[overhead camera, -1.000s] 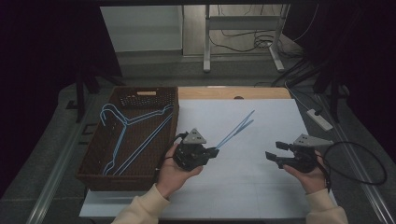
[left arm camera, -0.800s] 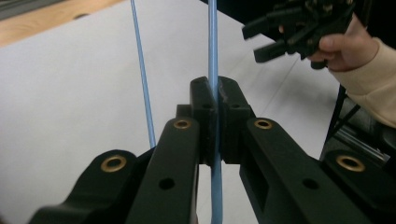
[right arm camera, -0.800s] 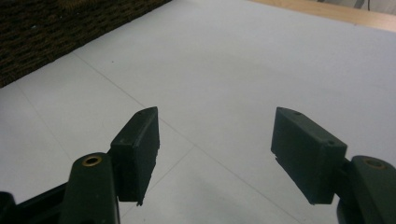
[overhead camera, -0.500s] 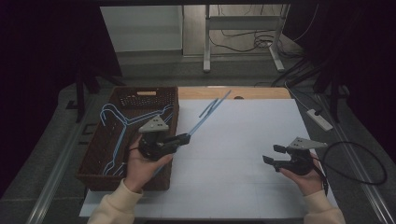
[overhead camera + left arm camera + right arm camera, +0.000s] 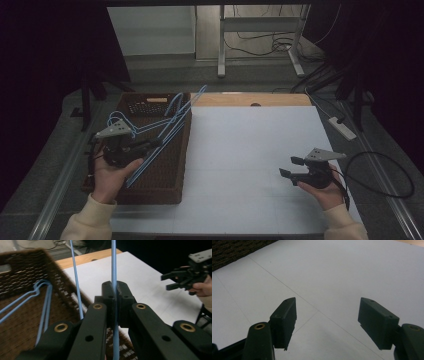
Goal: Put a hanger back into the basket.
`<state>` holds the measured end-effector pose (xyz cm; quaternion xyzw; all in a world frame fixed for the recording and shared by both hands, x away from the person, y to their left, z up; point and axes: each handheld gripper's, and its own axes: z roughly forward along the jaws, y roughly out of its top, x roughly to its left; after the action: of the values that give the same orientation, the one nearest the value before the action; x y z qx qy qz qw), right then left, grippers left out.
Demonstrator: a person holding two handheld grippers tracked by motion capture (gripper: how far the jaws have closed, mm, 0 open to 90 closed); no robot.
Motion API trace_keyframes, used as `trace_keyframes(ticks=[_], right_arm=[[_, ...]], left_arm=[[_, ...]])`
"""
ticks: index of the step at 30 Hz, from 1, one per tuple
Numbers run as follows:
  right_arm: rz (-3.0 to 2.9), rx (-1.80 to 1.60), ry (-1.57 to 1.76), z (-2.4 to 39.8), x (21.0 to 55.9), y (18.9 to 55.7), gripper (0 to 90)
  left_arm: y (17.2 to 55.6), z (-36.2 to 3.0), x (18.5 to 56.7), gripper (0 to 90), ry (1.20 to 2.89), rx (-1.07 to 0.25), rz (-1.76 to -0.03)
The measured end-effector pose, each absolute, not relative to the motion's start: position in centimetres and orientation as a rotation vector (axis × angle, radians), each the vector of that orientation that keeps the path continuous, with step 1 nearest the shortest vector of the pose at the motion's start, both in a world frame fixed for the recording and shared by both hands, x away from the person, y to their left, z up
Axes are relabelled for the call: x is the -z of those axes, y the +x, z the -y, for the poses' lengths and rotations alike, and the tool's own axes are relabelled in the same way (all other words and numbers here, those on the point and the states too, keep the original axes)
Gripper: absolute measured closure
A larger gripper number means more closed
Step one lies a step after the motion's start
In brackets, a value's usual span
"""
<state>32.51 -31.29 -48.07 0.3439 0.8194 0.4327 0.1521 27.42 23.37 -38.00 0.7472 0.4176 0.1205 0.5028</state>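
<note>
Left gripper (image 5: 150, 145) is clenched on a blue wire hanger (image 5: 172, 125), one wire pinched between its pads; the left gripper view shows that wire (image 5: 113, 270) running straight up through the closed jaws, a second wire of the same hanger just left of it. The hanger is held up over the basket (image 5: 165, 192), tilted, its long axis running diagonally from low near the left hand (image 5: 112, 172) up and away toward the far right corner of the basket, far tip poking past the basket's rim toward the wooden edge of the surface. The basket is dark brown, woven, and sits at the left edge of the white surface (image 5: 250, 150). Inside it lies another blue hanger (image 5: 37, 293), flat on the bottom, its hook near the far left. Right gripper (image 5: 292, 167) is released, jaws wide apart with nothing between them, hovering low over the bare white surface at the right, well apart from the basket. Right hand (image 5: 322, 192) holds it pointing left.
</note>
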Motion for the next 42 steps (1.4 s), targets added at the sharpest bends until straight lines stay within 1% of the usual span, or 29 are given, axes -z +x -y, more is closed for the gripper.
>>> trace_keyframes(ticks=[16, 23, 26, 33, 39, 42], right_arm=[[-2.366, -1.22, 0.98, 31.1, 48.3, 32.6, 31.4], [-2.368, -1.213, 0.982, 31.0, 48.4, 32.6, 31.4], [-2.366, -1.211, 0.98, 31.0, 48.4, 32.6, 31.4], [-2.364, -1.209, 0.981, 31.0, 48.4, 32.6, 31.4], [-2.361, -1.205, 0.98, 31.0, 48.4, 32.5, 31.4], [-2.358, -1.208, 0.981, 31.0, 48.4, 32.5, 31.4]], left_arm=[[27.3, -28.3, 40.4, 86.8, 1.821, -0.284, -1.107], [27.8, -28.3, 40.8, 86.7, 1.861, -0.223, -1.102], [28.7, -28.2, 41.0, 86.7, 1.903, -0.175, -1.121], [30.7, -28.4, 41.4, 86.7, 1.95, -0.112, -1.152], [32.3, -28.8, 42.7, 86.7, 1.954, -0.046, -1.194], [32.5, -29.3, 43.0, 86.7, 1.939, -0.054, -1.217]])
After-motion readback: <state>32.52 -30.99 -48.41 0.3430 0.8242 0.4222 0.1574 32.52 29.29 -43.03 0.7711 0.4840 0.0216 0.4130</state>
